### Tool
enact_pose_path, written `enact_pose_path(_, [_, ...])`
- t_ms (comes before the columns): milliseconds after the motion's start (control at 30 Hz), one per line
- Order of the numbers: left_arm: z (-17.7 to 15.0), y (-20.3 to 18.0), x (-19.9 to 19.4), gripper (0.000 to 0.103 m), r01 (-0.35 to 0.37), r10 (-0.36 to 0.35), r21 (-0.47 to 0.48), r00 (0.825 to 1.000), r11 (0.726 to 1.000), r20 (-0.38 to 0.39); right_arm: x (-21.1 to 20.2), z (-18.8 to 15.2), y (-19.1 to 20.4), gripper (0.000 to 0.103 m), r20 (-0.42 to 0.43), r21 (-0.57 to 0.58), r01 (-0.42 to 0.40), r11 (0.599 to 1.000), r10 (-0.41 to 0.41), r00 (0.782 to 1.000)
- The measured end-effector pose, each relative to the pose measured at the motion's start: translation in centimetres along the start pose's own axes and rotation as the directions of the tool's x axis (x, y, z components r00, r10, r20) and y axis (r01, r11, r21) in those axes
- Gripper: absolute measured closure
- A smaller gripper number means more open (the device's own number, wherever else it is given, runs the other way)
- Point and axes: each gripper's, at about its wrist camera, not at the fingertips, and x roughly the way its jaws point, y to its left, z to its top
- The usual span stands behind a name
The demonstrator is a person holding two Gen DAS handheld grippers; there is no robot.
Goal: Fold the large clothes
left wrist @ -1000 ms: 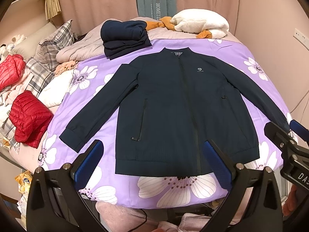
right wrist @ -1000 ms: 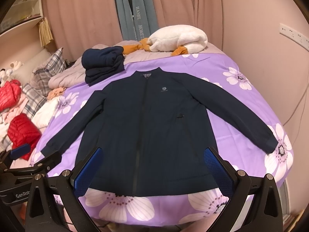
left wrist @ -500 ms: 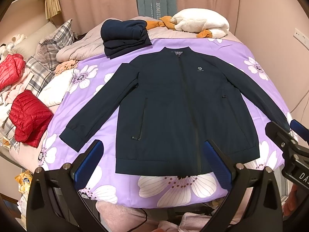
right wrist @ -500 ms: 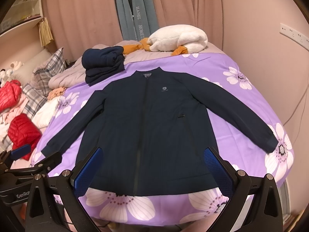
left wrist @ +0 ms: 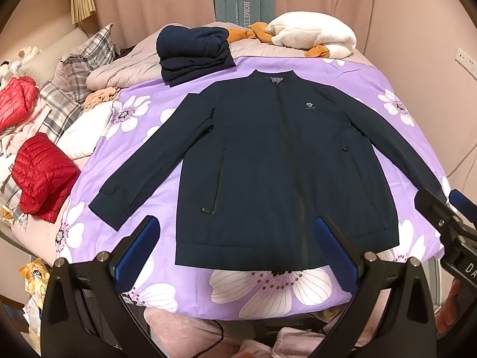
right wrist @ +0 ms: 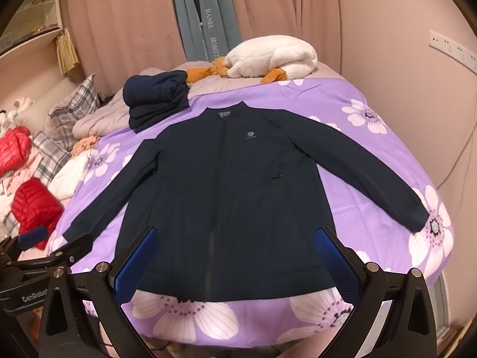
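The dark navy zip-front jacket [left wrist: 286, 161] lies face up and spread flat on the purple bedspread printed with white flowers [left wrist: 268, 295]; collar at the far end, hem at the near edge, zip closed; both sleeves angle outward, left cuff [left wrist: 108, 208] near the left edge, right cuff [right wrist: 417, 214] near the right edge. This layout presents every fold line without creases, and is judged the start condition for folding; no fold is made yet.

The left gripper [left wrist: 238, 253] hovers above the near hem with its blue-padded tongs wide and holding nothing; the right gripper [right wrist: 235, 262] hovers likewise, tongs wide and empty; neither touches the fabric. Each appears at the edge of the other's view, so the two are judged to be side by side at the near edge, placed to reach a sleeve or hem corner each.

A folded stack of dark navy garments [left wrist: 193, 53] sits at the far left, beyond the collar; judged a finished pile kept clear of the working area. A white fluffy bundle [left wrist: 316, 35] rests at the far end; two red quilted puffer garments [left wrist: 41, 176] lie off to the left.

The next move is judged to be a sleeve fold inward across the body.
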Motion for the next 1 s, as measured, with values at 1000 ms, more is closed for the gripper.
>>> enact_pose_path(1000, [-1.0, 2.8, 8.4, 0.000, 0.400, -0.463, -0.296, 0.867, 0.867, -0.185, 5.0, -2.7, -14.4, 0.000, 0.208, 0.473, -0.535, 0.700, 0.502, 0.840])
